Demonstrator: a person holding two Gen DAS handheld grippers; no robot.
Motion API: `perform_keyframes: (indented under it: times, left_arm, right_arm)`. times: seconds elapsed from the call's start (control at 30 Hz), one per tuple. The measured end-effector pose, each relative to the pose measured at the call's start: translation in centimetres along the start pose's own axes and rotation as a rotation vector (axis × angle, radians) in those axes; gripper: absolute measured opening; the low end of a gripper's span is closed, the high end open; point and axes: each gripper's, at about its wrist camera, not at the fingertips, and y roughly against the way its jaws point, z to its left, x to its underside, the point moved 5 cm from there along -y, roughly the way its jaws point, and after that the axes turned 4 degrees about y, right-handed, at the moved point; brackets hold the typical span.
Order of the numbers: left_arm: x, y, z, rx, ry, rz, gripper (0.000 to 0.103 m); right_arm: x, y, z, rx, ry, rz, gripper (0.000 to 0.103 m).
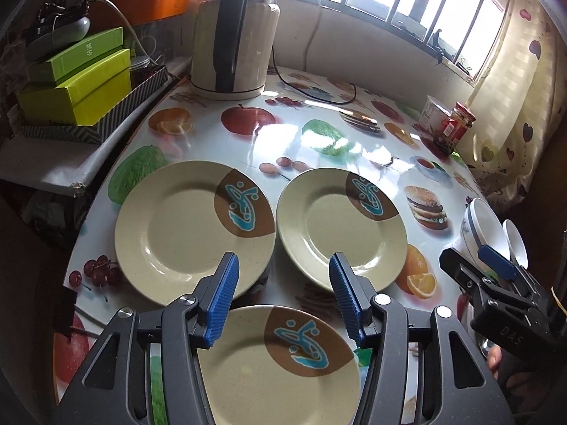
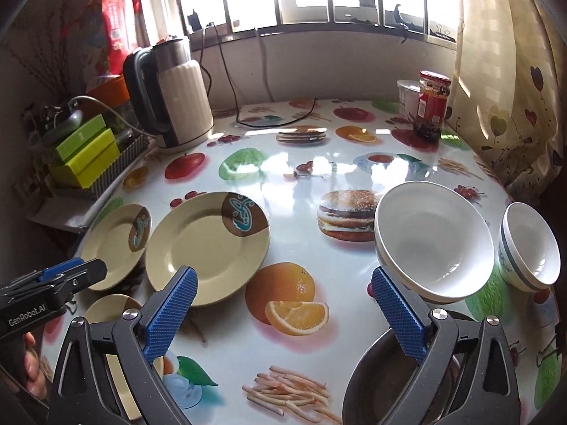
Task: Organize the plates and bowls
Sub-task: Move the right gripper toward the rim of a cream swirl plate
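Only the right claw [image 2: 283,315] (spread, like the left claw [image 1: 283,297]) sees the dark bowl [image 2: 382,386].

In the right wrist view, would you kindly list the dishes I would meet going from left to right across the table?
Small beige plate at the far left → larger-looking beige plate with a brown and blue patch → big white bowl → smaller white bowl with a grey band.
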Motion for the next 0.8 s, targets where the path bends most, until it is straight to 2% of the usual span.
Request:
perform_keyframes:
  times: [0.1, 0.17, 0.23, 0.27, 0.33, 0.5, 0.67, 0.8]
  left_arm:
    - [-1.2, -0.8, 0.0, -0.011, -0.006, -0.005, 0.049]
    - [-2.0, -1.3, -0.2, -0.004, -0.021, -0.003, 0.049]
    - [-2.7, -2.0, -0.5, 0.001, -0.039, -0.001, 0.049]
    - [-3.0, -2.4, -0.6, 0.0, -0.053, 0.001, 0.049]
    - [-3.6, -3.3, -0.9, -0.004, -0.075, 0.011, 0.039]
    - [-4.4, -5.3, -1.5, -0.003, -0.103, 0.048, 0.039]
    - [-5.2, -6.8, -2.1, -0.005, -0.126, 0.054, 0.038]
    - [-5.5, -8.0, -2.4, -0.007, -0.138, 0.075, 0.038]
  right_arm:
    - [-0.4, -1.3, 0.3, -0.008, -0.005, 0.011, 0.097]
    - [-0.7, -2.0, 0.5, -0.008, -0.009, 0.018, 0.092]
    - [-0.7, -3.1, 0.3, -0.004, -0.017, 0.046, 0.082]
    - [-0.6, -3.7, 0.2, -0.008, -0.022, 0.059, 0.081]
    - [-0.3, -4.5, 0.2, -0.012, -0.026, 0.079, 0.075]
    - [0.0, -6.0, 0.0, -0.012, -0.038, 0.102, 0.065]
    - [0.1, -6.8, 0.2, -0.025, -0.033, 0.117, 0.061]
    - [0.3, -7.4, 0.1, -0.041, -0.054, 0.134, 0.051]
